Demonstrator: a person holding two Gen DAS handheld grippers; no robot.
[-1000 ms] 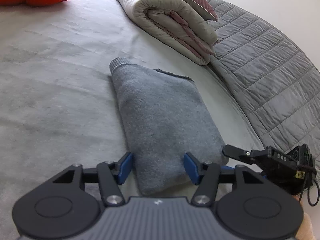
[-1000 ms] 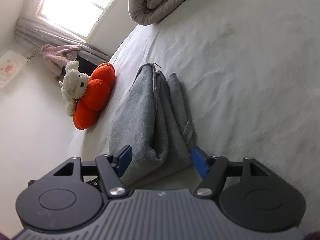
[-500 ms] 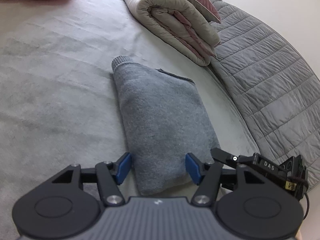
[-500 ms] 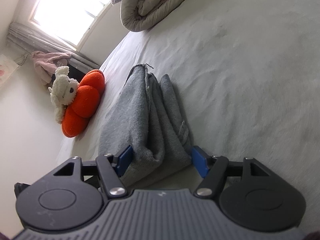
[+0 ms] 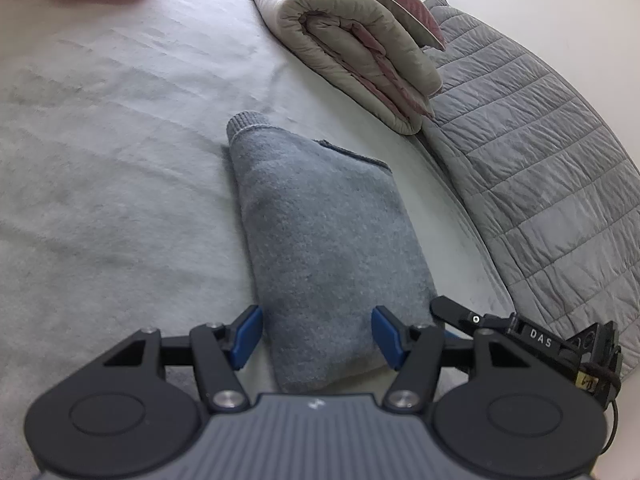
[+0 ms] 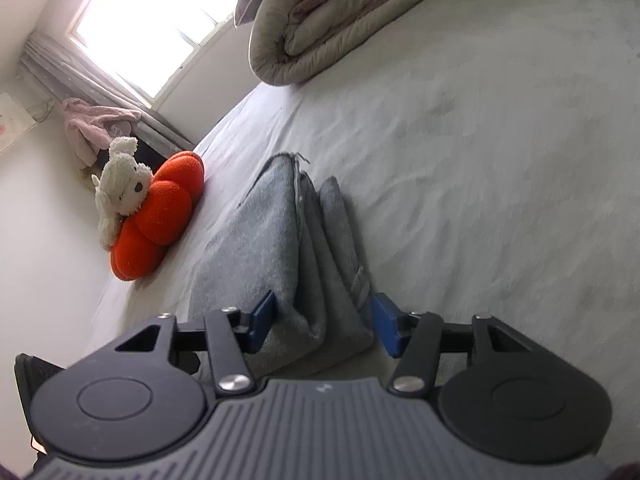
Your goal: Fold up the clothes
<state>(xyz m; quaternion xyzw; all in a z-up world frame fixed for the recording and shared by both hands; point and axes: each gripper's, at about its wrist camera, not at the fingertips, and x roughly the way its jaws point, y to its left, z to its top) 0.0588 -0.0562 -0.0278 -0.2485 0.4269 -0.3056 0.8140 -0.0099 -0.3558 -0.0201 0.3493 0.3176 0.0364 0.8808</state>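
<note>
The folded grey sweater (image 5: pixel 320 248) lies lengthwise on the bed (image 5: pixel 100 160), cuff end pointing away. The left gripper (image 5: pixel 316 338) straddles its near end, open; the right gripper (image 6: pixel 324 322) is closing around the side folds.

Both tools pointed downward at a slant, side by side and close together. The left tool (image 5: pixel 316 334) held its blue pads apart, the folded cloth's near end lying between them. The right tool (image 6: pixel 324 320), just to its right, was closing its jaws, pads nearly against the cloth's stacked layers between them.
</note>
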